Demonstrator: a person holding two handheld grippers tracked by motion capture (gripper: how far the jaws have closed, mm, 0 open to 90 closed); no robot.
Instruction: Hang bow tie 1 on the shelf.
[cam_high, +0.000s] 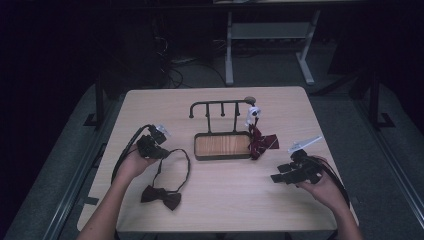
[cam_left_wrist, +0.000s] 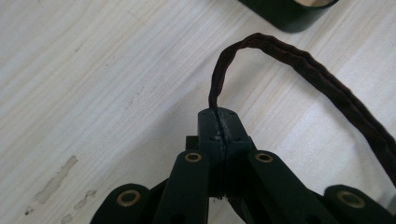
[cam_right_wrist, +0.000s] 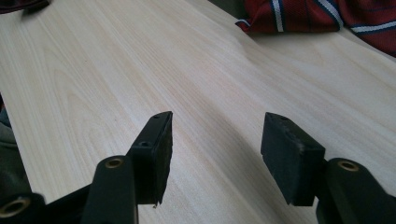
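Left gripper (cam_left_wrist: 219, 122) clamped on bow tie strap (cam_left_wrist: 299, 60), frame centre; right gripper (cam_right_wrist: 215, 154) jaws apart over bare table (cam_right_wrist: 93, 70).

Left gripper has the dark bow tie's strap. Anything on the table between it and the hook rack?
Nothing visible. The left gripper is shut on the strap of the dark bow tie; bare table lies between it and the hook rack. The red striped tie lies on the rack's far side.

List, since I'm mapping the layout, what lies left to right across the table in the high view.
Left gripper → dark bow tie → stand with wooden tray → red striped tie → right gripper.
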